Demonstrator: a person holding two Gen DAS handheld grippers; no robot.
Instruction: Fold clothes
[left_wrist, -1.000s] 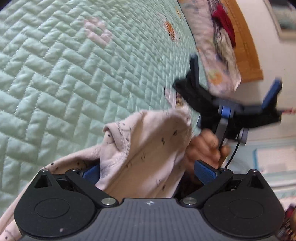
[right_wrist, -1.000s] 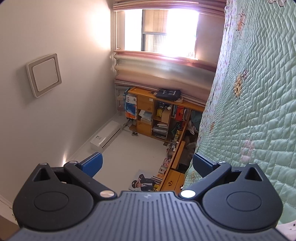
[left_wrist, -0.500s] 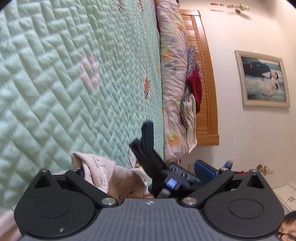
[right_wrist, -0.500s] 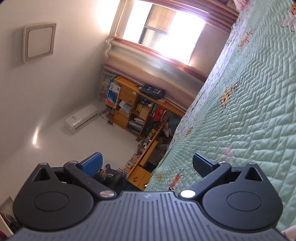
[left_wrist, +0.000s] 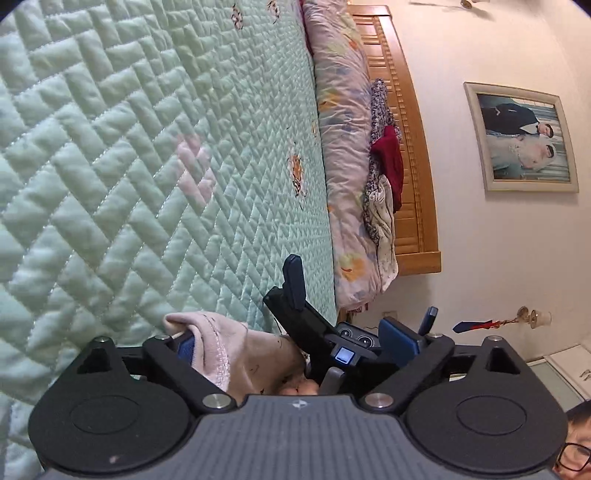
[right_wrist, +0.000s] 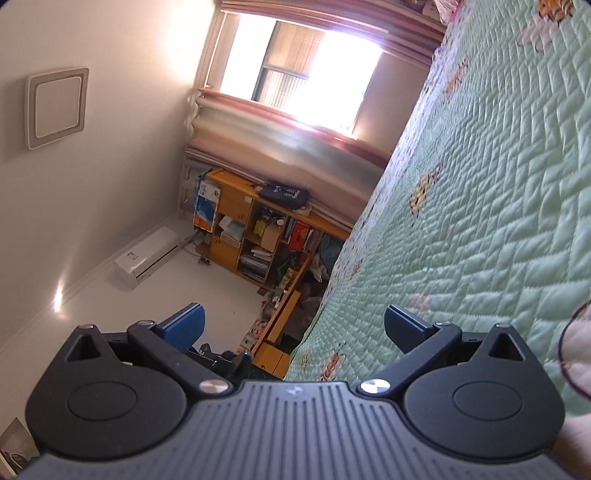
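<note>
The left gripper (left_wrist: 291, 341), jaws wide, has pink garment (left_wrist: 236, 350) draped over one finger; the right gripper (right_wrist: 293, 326) gapes empty; best close squarely on the hem.

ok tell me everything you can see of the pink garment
The pink garment is soft, pale pink knit with small dark specks and a stitched hem. It is bunched between the open fingers of the left gripper, draped against the left blue pad; only a crumpled fold shows. It hangs just over the green quilt, with the right gripper and a hand close beside it. The rest is hidden.
</note>
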